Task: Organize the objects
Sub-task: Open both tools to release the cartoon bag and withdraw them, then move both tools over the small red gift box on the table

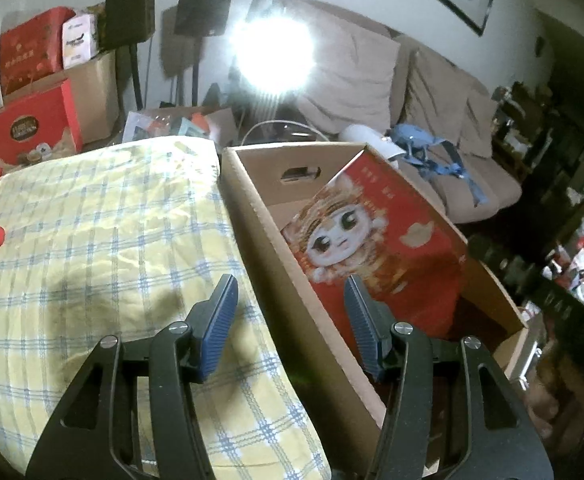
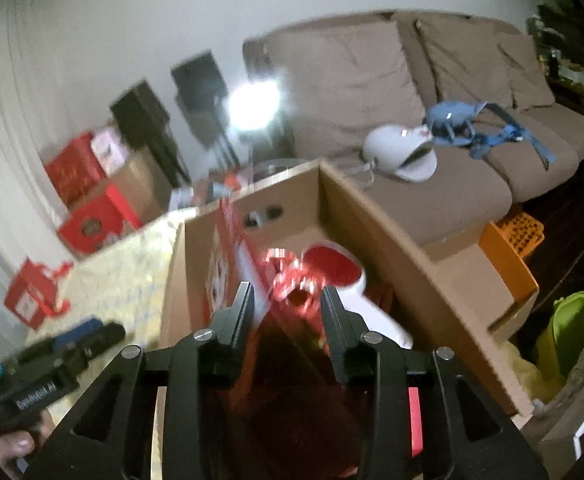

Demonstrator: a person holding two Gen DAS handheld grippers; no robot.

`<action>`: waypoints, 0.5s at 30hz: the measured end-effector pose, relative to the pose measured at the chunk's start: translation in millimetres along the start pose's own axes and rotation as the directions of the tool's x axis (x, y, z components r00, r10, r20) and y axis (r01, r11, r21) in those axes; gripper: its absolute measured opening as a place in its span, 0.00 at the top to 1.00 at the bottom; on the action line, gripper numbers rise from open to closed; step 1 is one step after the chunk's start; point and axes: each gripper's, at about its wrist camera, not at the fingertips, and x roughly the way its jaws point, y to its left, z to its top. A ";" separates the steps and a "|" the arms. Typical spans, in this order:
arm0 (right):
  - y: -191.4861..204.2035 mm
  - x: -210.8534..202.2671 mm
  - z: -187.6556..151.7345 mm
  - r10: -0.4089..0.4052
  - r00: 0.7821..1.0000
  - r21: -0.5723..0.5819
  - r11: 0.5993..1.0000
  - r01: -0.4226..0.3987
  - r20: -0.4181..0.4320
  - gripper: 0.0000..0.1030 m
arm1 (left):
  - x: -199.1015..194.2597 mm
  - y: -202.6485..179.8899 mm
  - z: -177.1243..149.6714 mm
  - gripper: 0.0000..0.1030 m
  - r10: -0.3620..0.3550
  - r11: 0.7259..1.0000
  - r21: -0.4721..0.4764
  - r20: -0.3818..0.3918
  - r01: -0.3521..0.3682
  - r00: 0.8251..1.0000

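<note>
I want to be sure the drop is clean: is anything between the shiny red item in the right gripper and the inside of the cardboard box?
The right gripper holds the shiny red item over the open cardboard box, which has no lid. Inside, the red cartoon-face box leans at the left, and a red-and-white item lies just below. The view is blurred.
</note>
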 end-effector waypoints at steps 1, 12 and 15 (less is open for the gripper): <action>-1.4 -4.0 1.5 0.003 1.000 0.009 1.000 -0.003 0.023 0.65 | -1.7 -1.0 0.4 0.49 0.003 1.000 0.006 0.004 -0.003 1.000; 13.5 -10.9 6.5 0.071 0.995 -0.048 0.997 -0.068 0.065 0.89 | -8.5 -10.4 3.1 0.49 0.003 1.000 0.027 0.021 -0.004 1.000; 28.3 -5.4 1.8 0.069 0.997 -0.115 0.991 -0.064 0.037 0.89 | -8.1 -10.7 2.6 0.49 0.005 1.000 0.027 0.019 -0.006 1.000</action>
